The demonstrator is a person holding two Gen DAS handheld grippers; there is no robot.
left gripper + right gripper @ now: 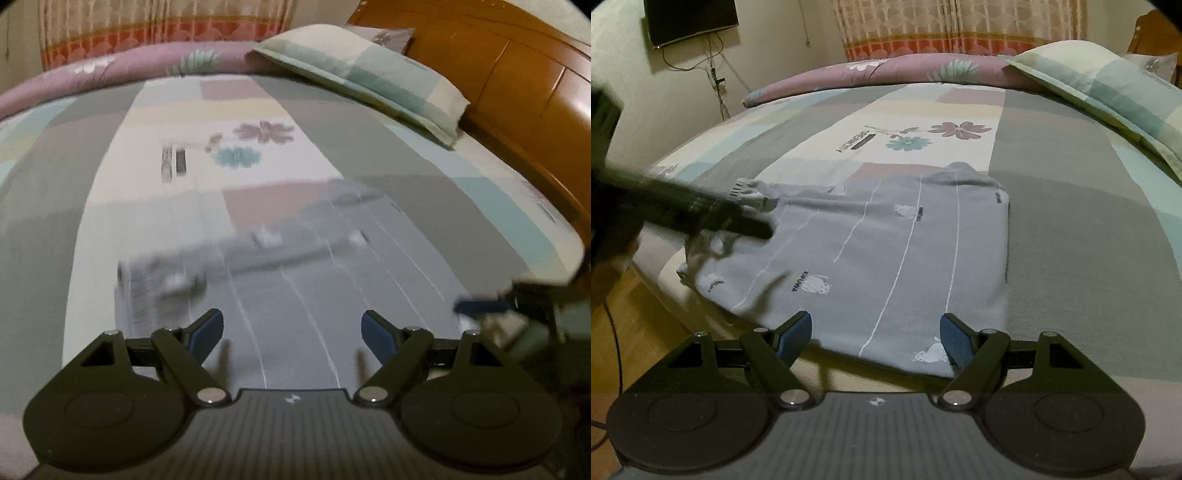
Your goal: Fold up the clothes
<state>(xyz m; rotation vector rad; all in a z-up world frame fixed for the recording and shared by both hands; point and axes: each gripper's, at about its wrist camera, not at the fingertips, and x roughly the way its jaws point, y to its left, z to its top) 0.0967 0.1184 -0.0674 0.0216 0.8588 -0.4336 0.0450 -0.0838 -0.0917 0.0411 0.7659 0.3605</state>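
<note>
Fingers [951, 338] of both grippers spread wide and empty above grey striped garment [886, 240] lying at bed [1071, 221] near edge; soft, light, limp, best pinched at hem corners.

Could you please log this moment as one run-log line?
task: fold clothes | garment: grey, on bed | left gripper: open, empty | right gripper: open, empty, over near hem

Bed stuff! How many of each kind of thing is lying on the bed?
Grey garment with white stripes: 1
Checked pillows: 1 clearly, with what may be a second pillow behind it
Rolled purple floral quilt: 1
Total: 3 for sure, perhaps 4
</note>
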